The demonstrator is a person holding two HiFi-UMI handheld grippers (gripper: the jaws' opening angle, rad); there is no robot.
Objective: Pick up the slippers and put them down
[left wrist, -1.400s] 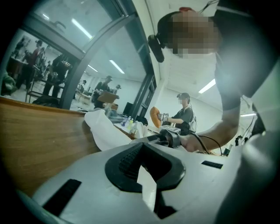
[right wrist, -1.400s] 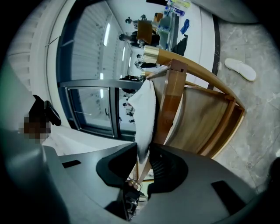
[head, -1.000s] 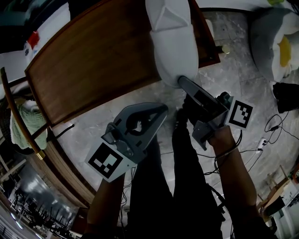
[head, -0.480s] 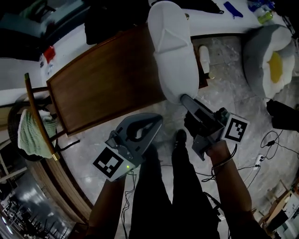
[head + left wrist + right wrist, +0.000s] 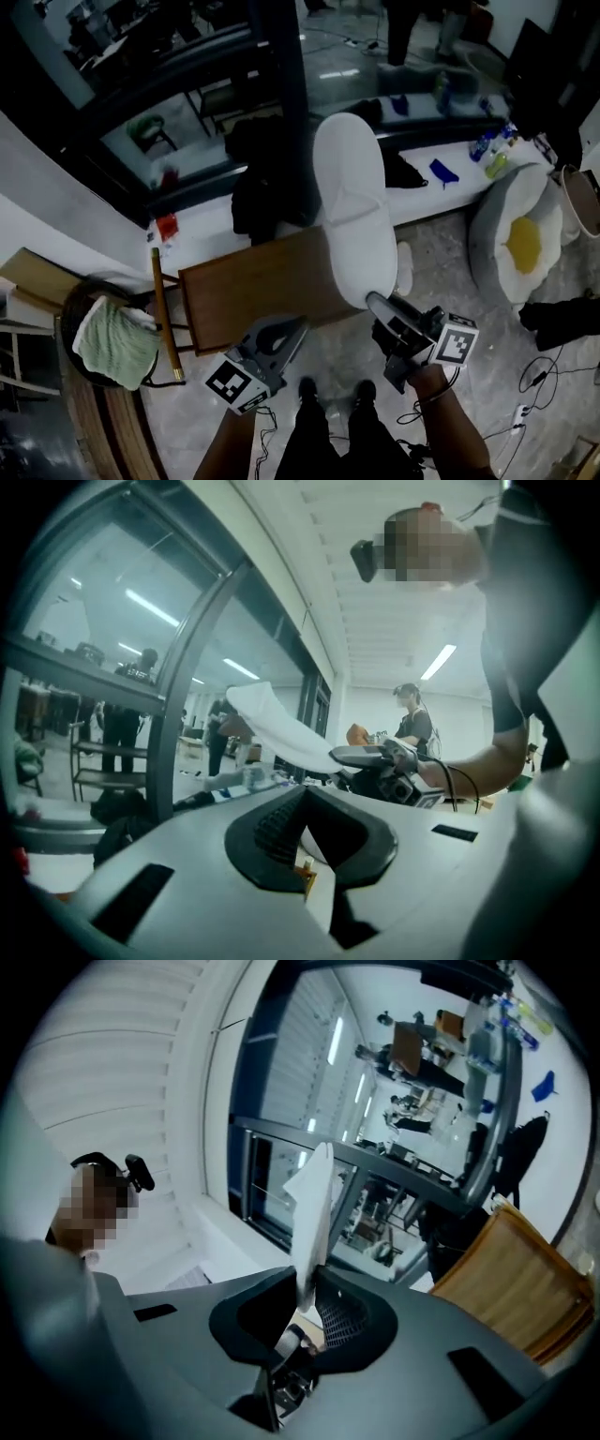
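Far to the left of the left gripper's fingers lies a nubby green towel (image 5: 112, 342). A smooth, rectangular brown wooden tabletop (image 5: 253, 291) spreads just beyond those fingers. The left gripper (image 5: 296, 324) has curved grey jaws that meet at their tips around a bare loop, with nothing held. The right gripper (image 5: 377, 303) has just been closing its jaws, and their ribbed pads pinch the thin end of a long, soft white slipper (image 5: 354, 211). The slipper stretches away from the fingers across the tabletop's right edge. Well to the right of those fingers sits a plush cushion (image 5: 516, 242) shaped like a fried egg, white with a yellow centre.
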